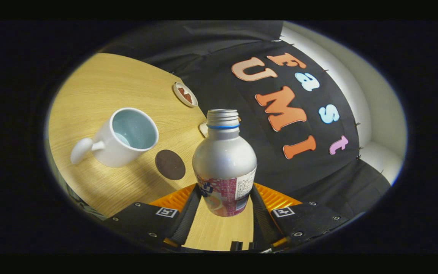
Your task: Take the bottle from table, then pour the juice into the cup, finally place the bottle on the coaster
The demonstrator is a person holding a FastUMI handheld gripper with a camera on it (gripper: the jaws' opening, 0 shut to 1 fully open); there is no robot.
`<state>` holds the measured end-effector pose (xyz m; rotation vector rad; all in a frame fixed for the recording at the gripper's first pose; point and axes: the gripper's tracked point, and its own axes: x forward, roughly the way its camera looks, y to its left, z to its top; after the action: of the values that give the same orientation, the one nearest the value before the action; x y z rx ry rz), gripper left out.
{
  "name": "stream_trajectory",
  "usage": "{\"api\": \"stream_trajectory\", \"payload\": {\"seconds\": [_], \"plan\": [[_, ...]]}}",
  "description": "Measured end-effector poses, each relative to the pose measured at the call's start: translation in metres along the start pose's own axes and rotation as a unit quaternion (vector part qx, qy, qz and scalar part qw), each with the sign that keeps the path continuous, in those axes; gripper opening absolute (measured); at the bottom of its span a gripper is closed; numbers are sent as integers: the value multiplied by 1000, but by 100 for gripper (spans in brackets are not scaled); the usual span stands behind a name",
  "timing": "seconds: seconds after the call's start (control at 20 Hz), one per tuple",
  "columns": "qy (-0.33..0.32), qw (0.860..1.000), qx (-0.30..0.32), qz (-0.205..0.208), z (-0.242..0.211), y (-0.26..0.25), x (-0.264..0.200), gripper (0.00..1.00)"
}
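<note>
Your fingers (198, 198) are closed in on the bottle (224, 163), one pad against each side of its labelled lower body, so your gripper (224, 201) has a firm two-sided hold on it. The bottle stands between the fingers with its base raised off the wooden table (101, 87); you can see bare tabletop below it in the gap between the fingers. It is a silver metal bottle with a threaded neck, a blue ring under the threads, and no cap on the mouth. The whole scene sits tilted in your view, with the table sloping away to one side. Beyond the fingers and off to the side of the bottle you have the cup (122, 137), a white mug with a pale blue inside, its handle pointing away from the bottle and its mouth open toward you. Between the cup and the bottle lies the coaster (170, 164), a dark round disc flat on the wood, close to the cup's base yet apart from it. Farther back, near the table's far edge, sits a small white dish (185, 94) with something reddish in it. Another small white object peeks out just behind the bottle's shoulder; you cannot tell what it is.
</note>
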<state>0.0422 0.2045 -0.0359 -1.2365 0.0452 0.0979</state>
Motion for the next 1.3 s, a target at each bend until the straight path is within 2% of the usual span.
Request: {"api": "stream_trajectory", "payload": {"seconds": [0.4,0.85,1.3], "plan": [[-5,992,-122,-27,0,-12,5,76],[-14,982,-188,-32,3,-16,8,75],[-26,965,-257,-41,13,-21,10,75]]}}
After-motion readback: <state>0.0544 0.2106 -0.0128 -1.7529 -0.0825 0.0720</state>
